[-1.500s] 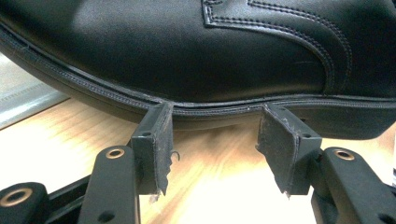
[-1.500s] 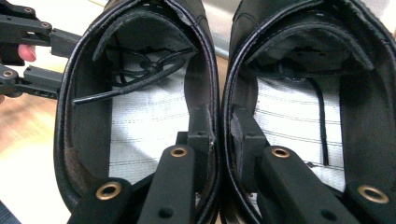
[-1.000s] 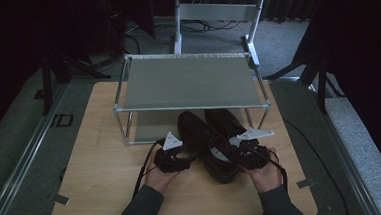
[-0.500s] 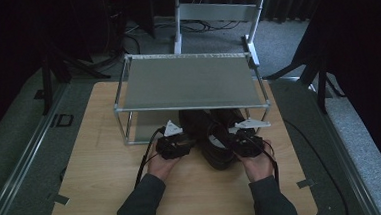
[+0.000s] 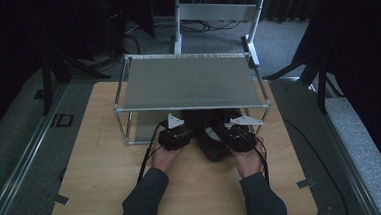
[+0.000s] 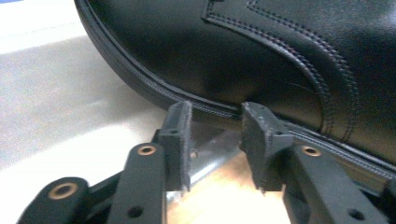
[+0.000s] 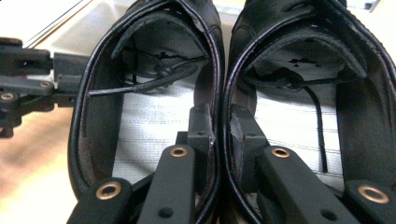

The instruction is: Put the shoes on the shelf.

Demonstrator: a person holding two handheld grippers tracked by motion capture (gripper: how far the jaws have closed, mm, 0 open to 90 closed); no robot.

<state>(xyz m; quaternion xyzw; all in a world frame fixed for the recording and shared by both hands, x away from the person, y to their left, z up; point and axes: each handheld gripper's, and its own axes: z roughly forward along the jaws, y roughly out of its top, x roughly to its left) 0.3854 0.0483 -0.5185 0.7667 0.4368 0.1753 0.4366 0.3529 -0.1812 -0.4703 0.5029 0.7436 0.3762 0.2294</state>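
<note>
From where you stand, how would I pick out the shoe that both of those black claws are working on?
Find the wooden table and the metal rack standing on it. Two black leather shoes sit side by side, pushed under the rack's front edge. Yours is the left shoe of the pair: the right gripper pinches both inner walls together, and the left gripper meets its outer sole.

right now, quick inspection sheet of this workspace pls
surface: wooden table top, bare around the rack.
job's things: pair of black shoes side by side, toes under the metal rack.
clutter: nothing seen.
grippers: right gripper pinches the two shoes' inner walls together; left gripper, jaws just closing, nothing between them, tips at the left shoe's sole edge.
cables: black gripper cables trail back along the hands.
surroundings: dark room, grey floor, white frame behind the table.
</note>
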